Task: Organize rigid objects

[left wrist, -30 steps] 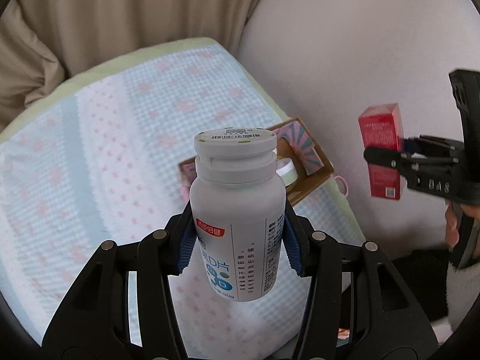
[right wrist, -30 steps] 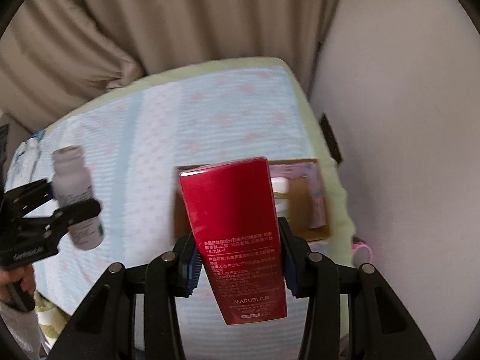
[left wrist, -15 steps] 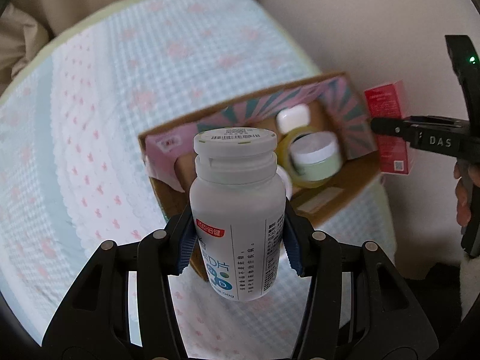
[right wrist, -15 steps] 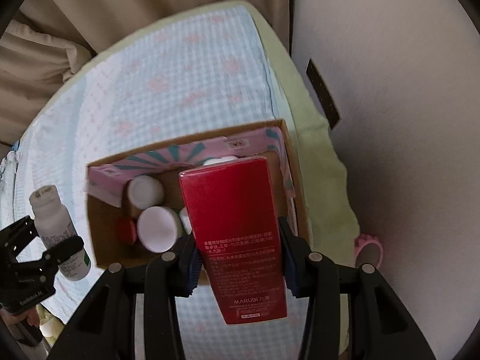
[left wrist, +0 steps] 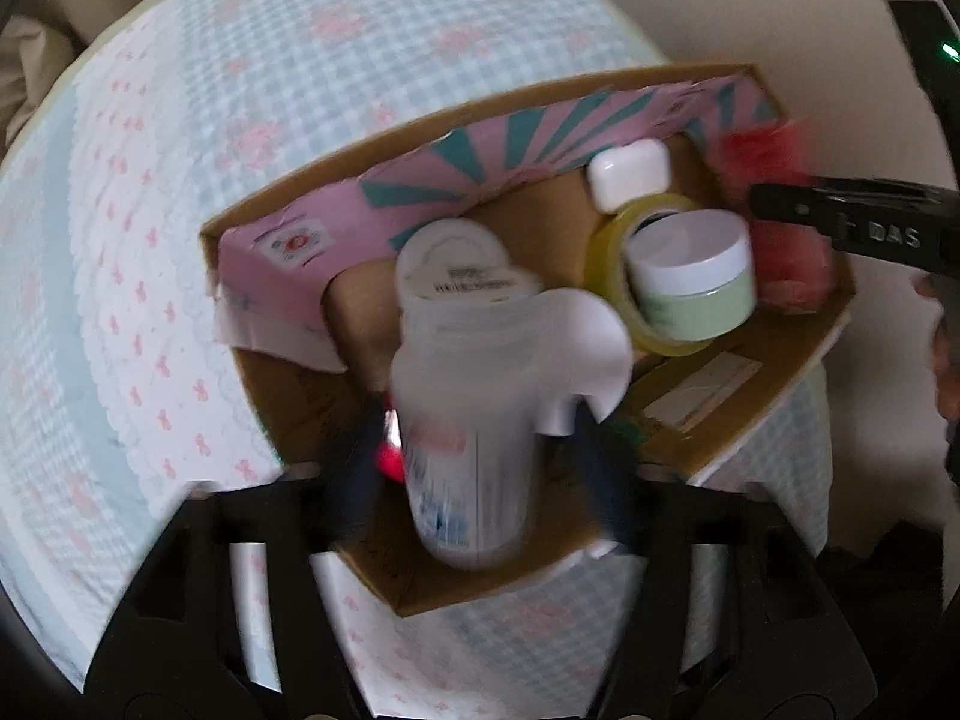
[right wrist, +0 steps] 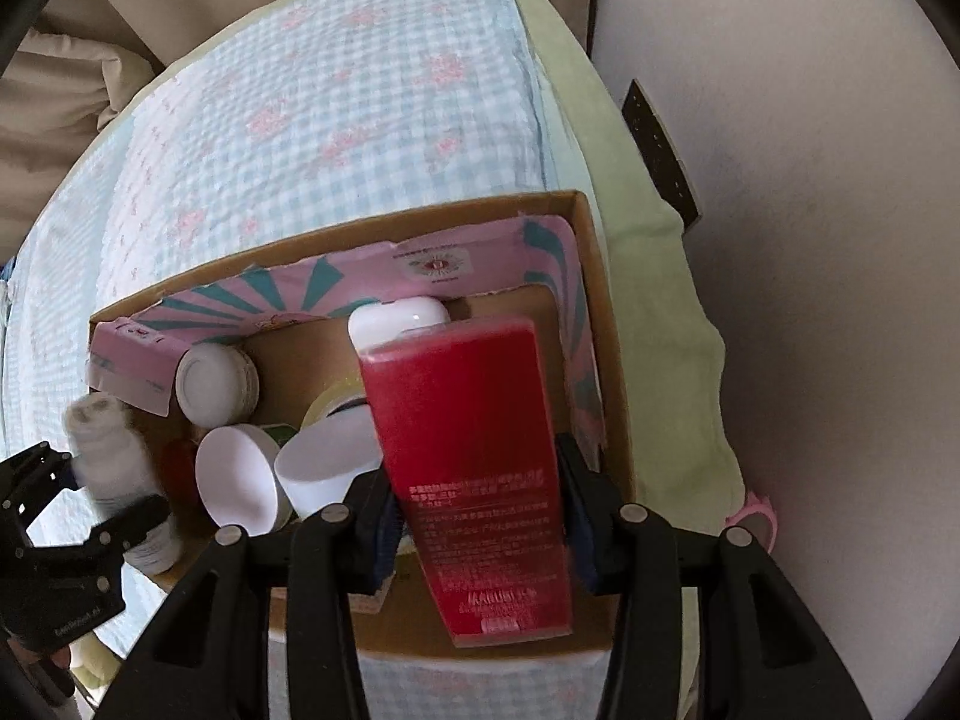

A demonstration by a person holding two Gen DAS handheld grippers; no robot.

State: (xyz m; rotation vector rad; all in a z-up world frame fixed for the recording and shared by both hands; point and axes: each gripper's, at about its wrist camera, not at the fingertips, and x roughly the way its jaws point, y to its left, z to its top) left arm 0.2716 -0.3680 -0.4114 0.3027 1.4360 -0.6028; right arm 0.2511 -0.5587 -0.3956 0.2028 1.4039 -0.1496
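Cardboard, plain brown outside and lined with pink paper bearing teal rays, forms the open box (left wrist: 774, 372) on the bed's blue-and-white gingham cover (left wrist: 252, 120), which is quilted and dotted with pink flowers. My left fingers (left wrist: 474, 450) are clenched on a white plastic bottle (left wrist: 462, 396), round with a flat ribbed cap and a printed label, blurred, held over the box's near left part. My right fingers (right wrist: 474, 516) grip a tall glossy red carton (right wrist: 474, 468) with small white print, tilted over the box's right side. Inside lie a smooth white rounded case (left wrist: 629, 173) against the far wall, a yellow tape roll (left wrist: 606, 252) with a pale green white-lidded jar (left wrist: 696, 276) set in it, and a white-capped round jar (right wrist: 216, 384).
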